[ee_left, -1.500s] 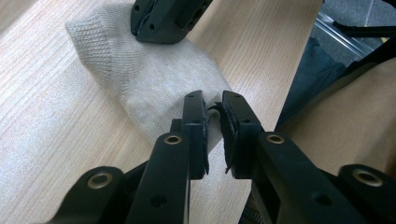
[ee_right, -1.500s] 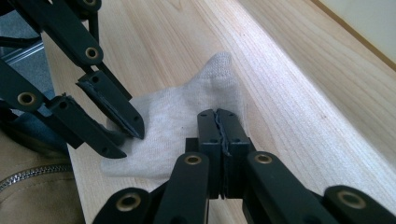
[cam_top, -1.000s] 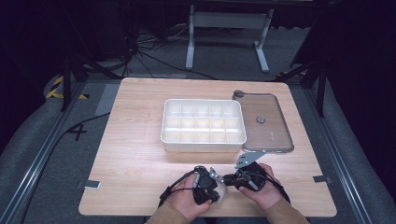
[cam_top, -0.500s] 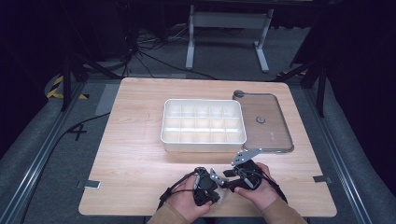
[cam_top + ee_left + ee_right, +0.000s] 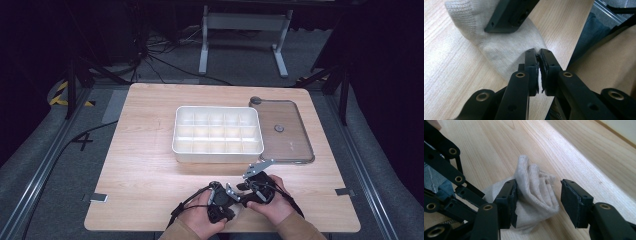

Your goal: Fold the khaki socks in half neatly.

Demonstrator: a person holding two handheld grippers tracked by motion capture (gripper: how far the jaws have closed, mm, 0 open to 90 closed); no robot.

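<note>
The wooden counter (image 5: 150, 150) stands in a dark room and carries a white tray (image 5: 217, 134) beside a clear lid (image 5: 290, 135). At the near edge, hands largely hide the sock (image 5: 536, 192): left tongs (image 5: 538, 53) pinch it, while the right tongs (image 5: 539, 200), just opened wide, straddle it.

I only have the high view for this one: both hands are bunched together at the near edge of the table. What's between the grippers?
Observer: A beige sock, lying on the wooden table.
Operator: Is the left gripper holding it?
Observer: Yes. The left gripper is shut on an edge of the sock.
Operator: And the right one?
Observer: The right gripper has just been opening. Its jaws stand apart, with the folded end of the sock between them.
</note>
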